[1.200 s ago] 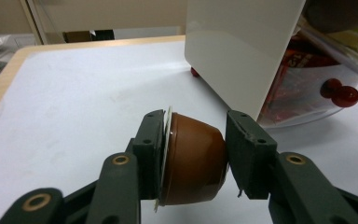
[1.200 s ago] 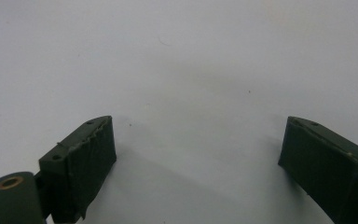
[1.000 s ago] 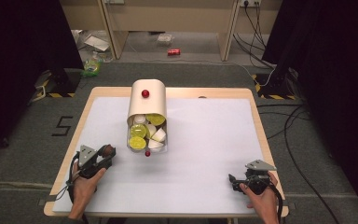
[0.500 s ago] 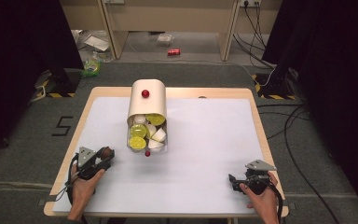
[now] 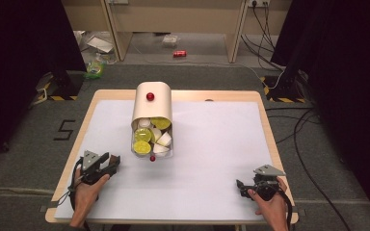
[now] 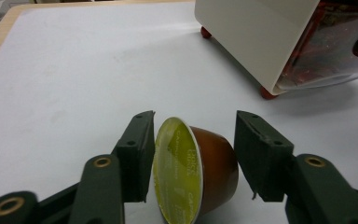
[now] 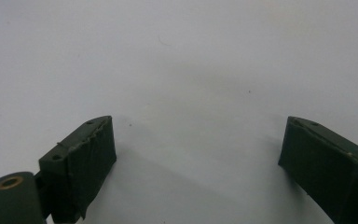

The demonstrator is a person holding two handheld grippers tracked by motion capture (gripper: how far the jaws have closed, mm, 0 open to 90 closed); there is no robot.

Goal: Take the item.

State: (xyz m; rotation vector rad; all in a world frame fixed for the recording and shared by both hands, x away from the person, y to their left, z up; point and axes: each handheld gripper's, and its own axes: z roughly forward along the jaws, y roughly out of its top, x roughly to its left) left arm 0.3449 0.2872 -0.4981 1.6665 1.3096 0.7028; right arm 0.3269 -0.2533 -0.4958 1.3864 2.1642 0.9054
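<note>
Coffee capsule (image 6: pixel 200 179) between just-parting left gripper (image 6: pixel 193 154) fingers; right gripper (image 7: pixel 198 163) fingers wide apart.

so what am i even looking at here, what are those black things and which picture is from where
A person sits at a table holding a hand-held gripper in each hand. The high view looks down on everything; the other two pictures come from cameras riding on each gripper, looking along its black jaws. The left gripper has a coffee capsule, brown with a yellow-green lid, lying on its side between its jaws, which have just been opening: a gap shows at one side. The right gripper is open over bare table. In the middle lies a tipped beige dispenser full of capsules.
</note>
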